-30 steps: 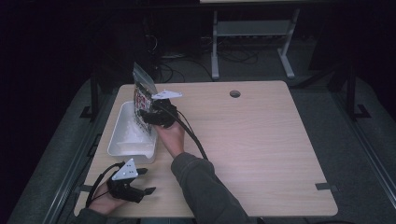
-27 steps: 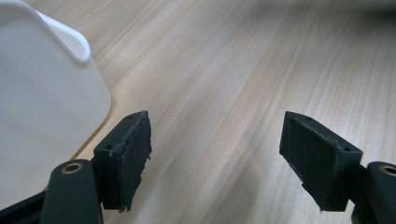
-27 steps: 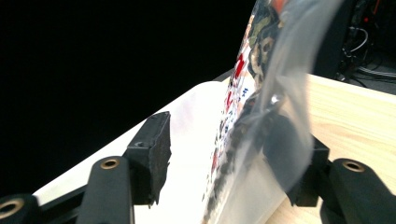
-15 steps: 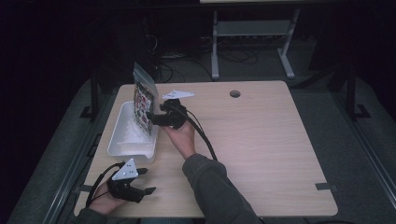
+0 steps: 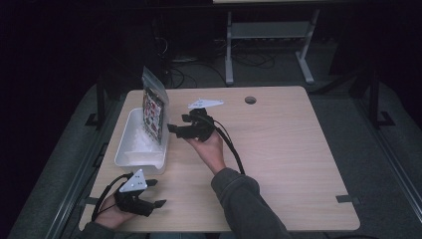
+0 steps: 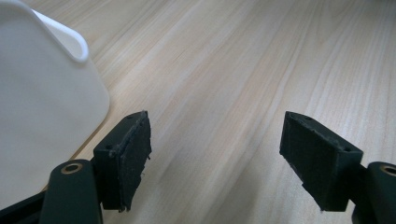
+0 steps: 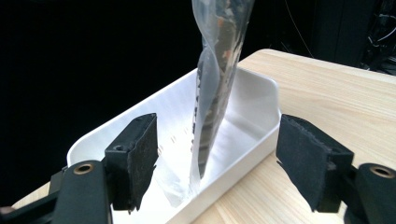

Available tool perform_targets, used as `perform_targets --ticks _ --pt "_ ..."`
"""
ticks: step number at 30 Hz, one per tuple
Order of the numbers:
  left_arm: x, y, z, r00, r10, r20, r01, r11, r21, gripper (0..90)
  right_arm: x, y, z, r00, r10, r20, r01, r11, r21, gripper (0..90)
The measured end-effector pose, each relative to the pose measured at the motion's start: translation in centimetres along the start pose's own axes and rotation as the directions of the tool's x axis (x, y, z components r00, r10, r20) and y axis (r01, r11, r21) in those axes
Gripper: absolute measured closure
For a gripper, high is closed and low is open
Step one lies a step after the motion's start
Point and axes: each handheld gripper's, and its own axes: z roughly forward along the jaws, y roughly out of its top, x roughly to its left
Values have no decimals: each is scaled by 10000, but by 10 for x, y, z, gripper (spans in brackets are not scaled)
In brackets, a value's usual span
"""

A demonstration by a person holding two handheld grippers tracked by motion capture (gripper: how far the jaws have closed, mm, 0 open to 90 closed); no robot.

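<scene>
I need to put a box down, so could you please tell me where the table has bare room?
The table is bare right of the right gripper, past the round hole. It is crowded on the left, around the white tub, upright bag and left gripper.

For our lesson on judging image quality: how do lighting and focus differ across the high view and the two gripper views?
High view: the table is lit, its surroundings nearly black. Left gripper view: bright, even light; the white tray is washed out and soft. Right gripper view: the clear bag standing in the tray is slightly blurred against a black background.
</scene>
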Motion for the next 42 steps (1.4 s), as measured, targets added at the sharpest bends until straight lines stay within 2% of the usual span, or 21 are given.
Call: perform_targets --ticks 7,18,30,42 --pt "0 0 0 10000 4 22 -4 10000 6 242 -5 -5 -20 9997 -39 -251 42 9999 131 270" --pt "-1 0 2 10000 -33 65 33 10000 -5 241 -11 -15 -43 9988 -138 -472 156 9992 373 257" --pt "-1 0 2 10000 -39 86 39 10000 -4 239 -21 -21 -65 9987 -54 -515 79 9988 491 247" --pt "-2 0 2 9999 22 112 -23 10000 63 239 -34 -32 -95 9987 72 -498 -49 9989 469 246"
